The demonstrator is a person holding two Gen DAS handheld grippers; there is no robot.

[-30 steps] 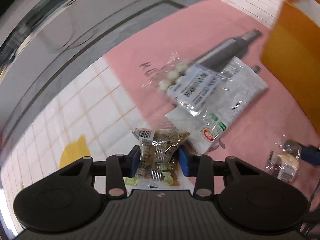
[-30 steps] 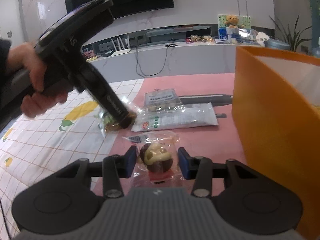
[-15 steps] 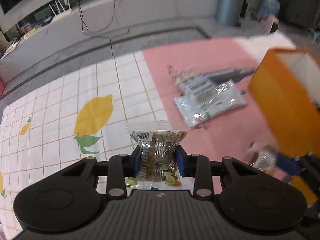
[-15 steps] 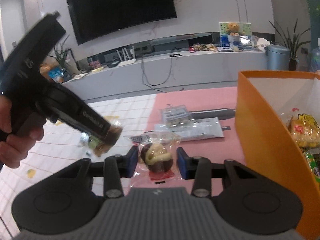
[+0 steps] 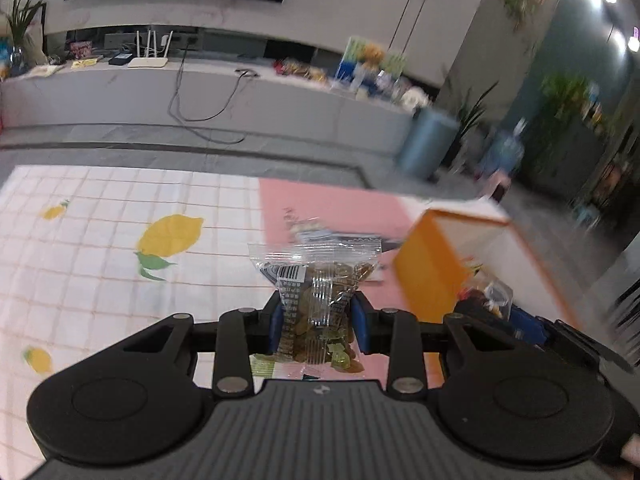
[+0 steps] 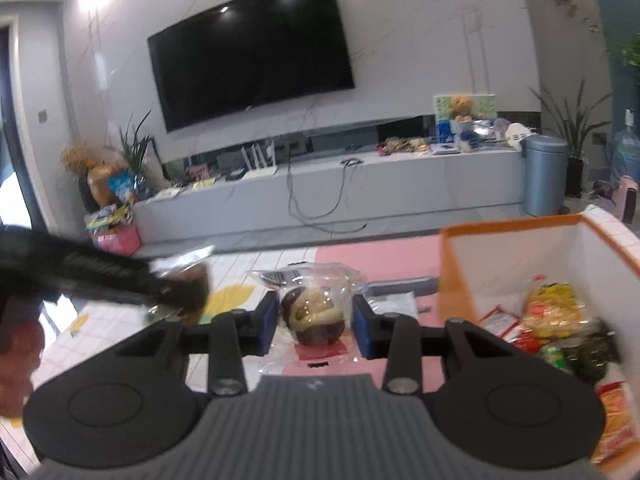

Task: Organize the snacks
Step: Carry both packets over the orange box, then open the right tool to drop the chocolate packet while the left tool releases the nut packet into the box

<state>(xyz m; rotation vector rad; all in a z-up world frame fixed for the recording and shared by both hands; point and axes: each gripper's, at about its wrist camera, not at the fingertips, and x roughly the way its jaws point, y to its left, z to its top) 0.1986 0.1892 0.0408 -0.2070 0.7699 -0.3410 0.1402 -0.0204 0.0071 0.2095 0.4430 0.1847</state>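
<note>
My left gripper (image 5: pixel 316 322) is shut on a clear packet of brown and green snacks (image 5: pixel 316 300), held above the table. My right gripper (image 6: pixel 315 322) is shut on a clear-wrapped chocolate and cream pastry (image 6: pixel 314 314), held up near the left wall of the orange box (image 6: pixel 456 276). The box also shows in the left wrist view (image 5: pixel 428 268), to the right. Several snack packs (image 6: pixel 556 320) lie inside it. The left gripper and its packet appear blurred in the right wrist view (image 6: pixel 180 284), at left.
More snack bags (image 5: pixel 320 236) and a grey flat pouch (image 6: pixel 400 286) lie on the pink mat (image 5: pixel 340 204) behind the grippers. A white lemon-print cloth (image 5: pixel 100 240) covers the table's left side. A TV console stands far behind.
Both grippers have risen with their packets. The views tilted up from the table to the room. The right gripper has moved closer to the orange box, whose inside now shows.
</note>
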